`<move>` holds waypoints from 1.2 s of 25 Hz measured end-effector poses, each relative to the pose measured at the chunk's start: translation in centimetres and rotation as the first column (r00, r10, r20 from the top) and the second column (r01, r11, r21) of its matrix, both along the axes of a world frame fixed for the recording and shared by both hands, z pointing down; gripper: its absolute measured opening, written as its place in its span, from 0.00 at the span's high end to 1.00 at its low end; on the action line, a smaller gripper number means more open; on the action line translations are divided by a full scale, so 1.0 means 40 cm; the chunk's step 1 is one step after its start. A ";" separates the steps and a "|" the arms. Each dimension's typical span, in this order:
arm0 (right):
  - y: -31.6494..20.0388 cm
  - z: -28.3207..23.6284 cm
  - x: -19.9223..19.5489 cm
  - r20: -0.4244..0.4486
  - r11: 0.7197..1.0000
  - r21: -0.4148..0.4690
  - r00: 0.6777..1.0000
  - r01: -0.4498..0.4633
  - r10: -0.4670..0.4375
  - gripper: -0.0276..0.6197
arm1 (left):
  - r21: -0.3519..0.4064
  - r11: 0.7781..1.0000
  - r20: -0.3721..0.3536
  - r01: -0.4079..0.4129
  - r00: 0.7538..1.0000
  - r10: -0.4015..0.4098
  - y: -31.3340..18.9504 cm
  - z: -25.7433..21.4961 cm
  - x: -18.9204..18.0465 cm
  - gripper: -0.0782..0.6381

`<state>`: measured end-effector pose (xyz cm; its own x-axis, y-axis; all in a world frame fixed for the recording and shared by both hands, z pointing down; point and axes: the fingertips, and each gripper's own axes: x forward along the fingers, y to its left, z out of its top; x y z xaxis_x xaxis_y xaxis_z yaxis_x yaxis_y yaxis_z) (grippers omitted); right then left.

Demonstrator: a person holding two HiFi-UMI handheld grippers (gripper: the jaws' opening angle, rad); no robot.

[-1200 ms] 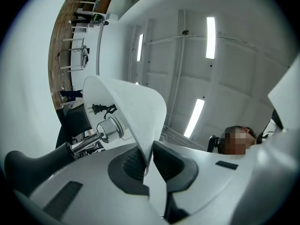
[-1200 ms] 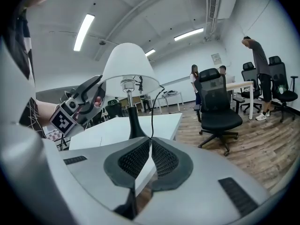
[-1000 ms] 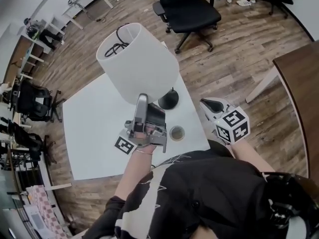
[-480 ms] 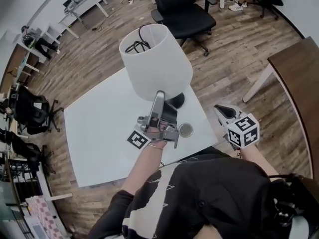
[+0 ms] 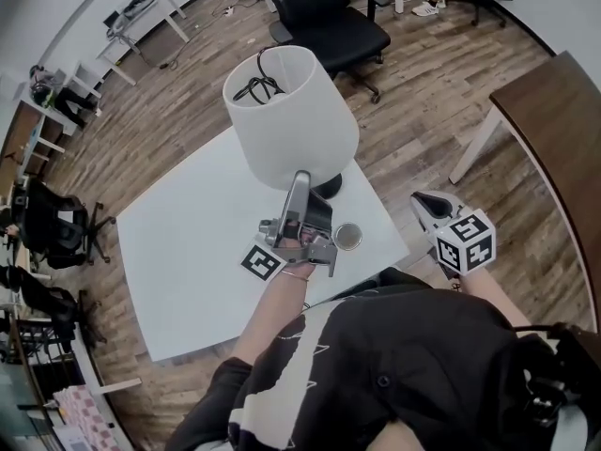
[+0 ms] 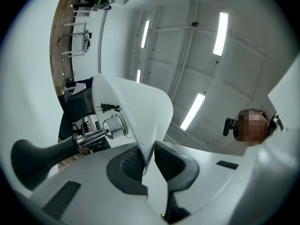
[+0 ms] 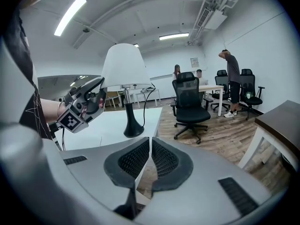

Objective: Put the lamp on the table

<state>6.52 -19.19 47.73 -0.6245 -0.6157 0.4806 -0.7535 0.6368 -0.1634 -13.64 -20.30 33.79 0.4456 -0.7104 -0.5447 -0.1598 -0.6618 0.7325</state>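
Jaws of left gripper [image 5: 300,182] stay clamped on the lamp [image 5: 291,120]; right gripper [image 5: 428,201], jaws together, has drifted rightward.

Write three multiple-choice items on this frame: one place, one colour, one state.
1. Where does the lamp's black base stand?
A) wooden floor
B) white table
C) office chair

2. What colour is the lampshade?
A) white
B) red
C) green

3. How is the left gripper?
A) open, clear of the lamp
B) shut on the lamp's stem
C) shut on the lampshade's rim

Answers:
1 B: the right gripper view shows the black base resting on the white table.
2 A: the lampshade is plain white in every view.
3 C: the left gripper view shows it clamped on the lampshade's edge.
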 end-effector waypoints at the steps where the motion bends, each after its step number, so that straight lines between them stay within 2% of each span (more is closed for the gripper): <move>1: 0.003 0.000 0.005 -0.001 1.000 0.002 1.000 -0.003 0.003 0.91 | -0.001 1.000 0.005 -0.002 1.000 0.002 0.003 0.004 0.003 0.84; 30: 0.076 -0.045 0.050 -0.009 0.997 0.056 0.998 -0.055 0.056 0.91 | -0.023 1.000 0.044 -0.004 0.999 0.005 0.053 0.024 0.011 0.80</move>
